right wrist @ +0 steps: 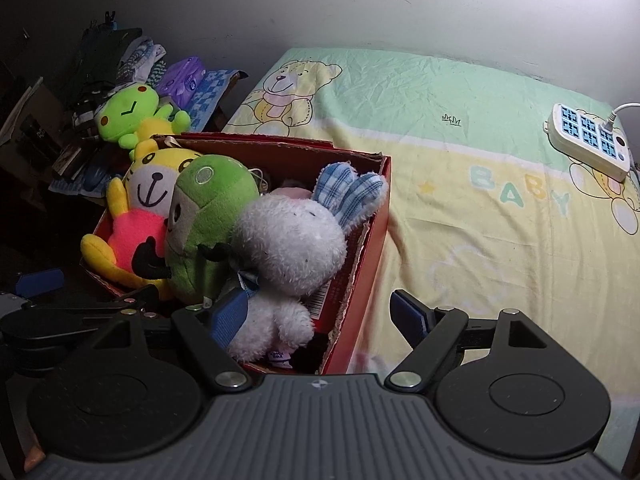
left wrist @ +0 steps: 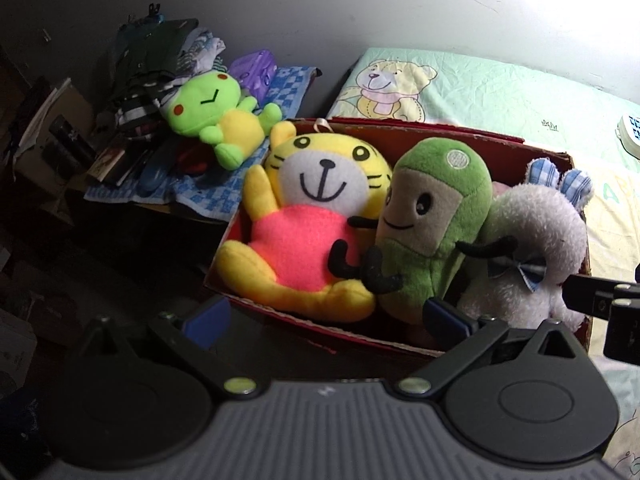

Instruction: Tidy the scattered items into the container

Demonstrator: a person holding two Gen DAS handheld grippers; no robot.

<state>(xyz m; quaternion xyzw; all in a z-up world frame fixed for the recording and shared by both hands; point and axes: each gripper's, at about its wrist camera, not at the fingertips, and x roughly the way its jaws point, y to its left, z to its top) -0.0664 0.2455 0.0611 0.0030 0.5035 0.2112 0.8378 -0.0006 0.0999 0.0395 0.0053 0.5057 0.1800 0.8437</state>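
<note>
From your left wrist view, your left gripper (left wrist: 326, 320) is hanging wide open just in front of the red cardboard box (left wrist: 320, 340), nothing between its blue pads. Three soft toys are sitting upright in that box, side by side: a yellow tiger plush in a pink shirt (left wrist: 312, 224), a green round-headed plush with thin black arms (left wrist: 432, 220) leaning against it, and a fluffy white rabbit plush with blue checked ears (left wrist: 536, 240) at the right end. A lime-green frog plush (left wrist: 216, 116) is lying outside, on the blue checked cloth (left wrist: 208, 196) behind the box. From your right wrist view, your right gripper (right wrist: 320, 320) is also spreading wide and empty, its left pad just beside the rabbit, straddling the box's near corner on the pastel bear-print bedsheet (right wrist: 480, 220).
</note>
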